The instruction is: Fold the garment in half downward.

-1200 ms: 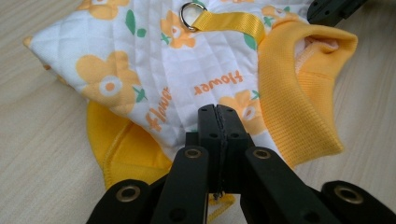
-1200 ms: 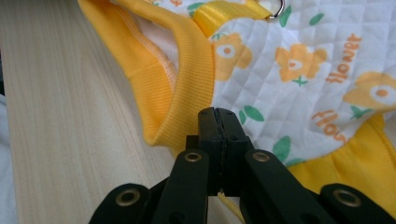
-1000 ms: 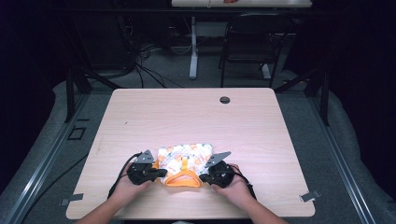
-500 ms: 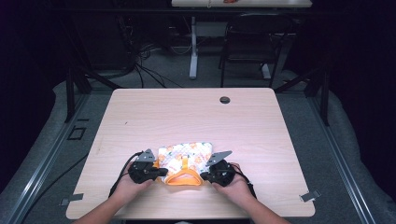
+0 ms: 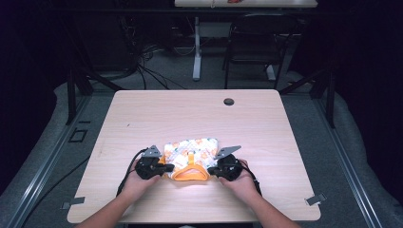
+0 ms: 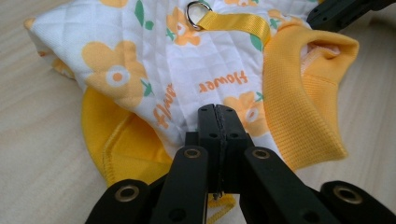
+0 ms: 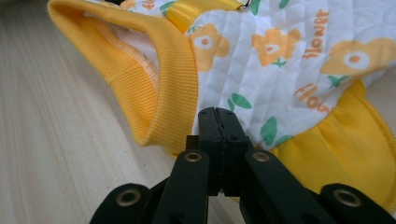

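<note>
The place looked like a lab or recording studio: a lone pale wooden table (image 5: pixel 199 118) stood on grey carpet (image 5: pixel 366 156), ringed by dark curtains, with metal floor rails (image 5: pixel 43 175), tangled cables (image 5: pixel 152 61) and an empty chair (image 5: pixel 247 47) behind.

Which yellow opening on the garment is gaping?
The ribbed collar at the near edge; the smooth yellow sleeve hems lie flat.

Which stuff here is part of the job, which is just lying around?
In the job:
- flowered garment with yellow collar
- left claw, shut at the garment's edge
- right claw, shut at the other edge

Lying about:
- grommet hole in the table
- chair behind the table
</note>
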### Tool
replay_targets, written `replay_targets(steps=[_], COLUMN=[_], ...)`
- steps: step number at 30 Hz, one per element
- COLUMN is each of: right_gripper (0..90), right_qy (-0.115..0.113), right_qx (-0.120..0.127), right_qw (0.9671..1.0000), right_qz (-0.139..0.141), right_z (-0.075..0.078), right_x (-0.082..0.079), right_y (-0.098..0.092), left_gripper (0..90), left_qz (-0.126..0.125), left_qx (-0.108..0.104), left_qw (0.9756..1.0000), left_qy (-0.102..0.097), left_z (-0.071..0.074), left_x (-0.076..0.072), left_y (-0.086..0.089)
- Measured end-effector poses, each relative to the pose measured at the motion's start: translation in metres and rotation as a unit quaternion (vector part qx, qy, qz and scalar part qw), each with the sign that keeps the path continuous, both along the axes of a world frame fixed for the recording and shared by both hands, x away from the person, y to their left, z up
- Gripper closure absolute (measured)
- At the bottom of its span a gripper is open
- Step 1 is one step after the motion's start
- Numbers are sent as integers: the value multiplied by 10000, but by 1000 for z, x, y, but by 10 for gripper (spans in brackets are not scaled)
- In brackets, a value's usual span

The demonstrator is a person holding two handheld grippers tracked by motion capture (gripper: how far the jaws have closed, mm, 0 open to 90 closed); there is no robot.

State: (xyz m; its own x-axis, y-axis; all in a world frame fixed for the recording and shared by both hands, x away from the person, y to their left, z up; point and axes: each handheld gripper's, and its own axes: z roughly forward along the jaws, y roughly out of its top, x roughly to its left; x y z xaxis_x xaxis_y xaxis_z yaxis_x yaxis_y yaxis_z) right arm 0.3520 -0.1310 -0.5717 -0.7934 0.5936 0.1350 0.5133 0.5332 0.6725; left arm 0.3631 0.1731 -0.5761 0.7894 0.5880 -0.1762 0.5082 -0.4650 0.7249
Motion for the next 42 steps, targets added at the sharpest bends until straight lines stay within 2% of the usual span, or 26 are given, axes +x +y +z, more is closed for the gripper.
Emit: replay_targets(steps=[3,9,16,19,22,27,30,33,37,42], right_gripper=[900,900,900,900,900,900,900,896,884,862], right_qy=[15,15,-34,-32,-21,-44,-54,-190,-383,-698], right_qx=[-27,100,-13,79,37,-52,-143,-129,-165,-320], right_qw=[10000,9998,9996,9994,9994,9993,9992,9992,9988,9969], right_qz=[-27,-167,-268,-348,-357,-375,-374,-322,-254,-192], right_z=[1,-2,0,-2,-1,0,4,15,31,43], right_x=[6,14,23,27,29,31,30,27,21,11], right_y=[-1,-5,-4,-4,-4,-2,0,0,-2,0], left_gripper=[900,900,900,900,900,900,900,900,898,856], left_qz=[68,225,292,325,378,413,485,506,557,665], left_qx=[-40,-259,-193,-202,-276,-266,-376,-402,-390,-508], left_qw=[10000,9994,9994,9993,9989,9988,9981,9979,9976,9963], left_qy=[-27,56,28,7,38,18,31,-4,-160,-196], left_z=[-1,-4,-3,-3,-4,-4,-1,5,16,27], left_x=[6,14,20,24,25,25,25,23,17,11], left_y=[-1,1,-3,-3,-3,-3,0,3,8,19])
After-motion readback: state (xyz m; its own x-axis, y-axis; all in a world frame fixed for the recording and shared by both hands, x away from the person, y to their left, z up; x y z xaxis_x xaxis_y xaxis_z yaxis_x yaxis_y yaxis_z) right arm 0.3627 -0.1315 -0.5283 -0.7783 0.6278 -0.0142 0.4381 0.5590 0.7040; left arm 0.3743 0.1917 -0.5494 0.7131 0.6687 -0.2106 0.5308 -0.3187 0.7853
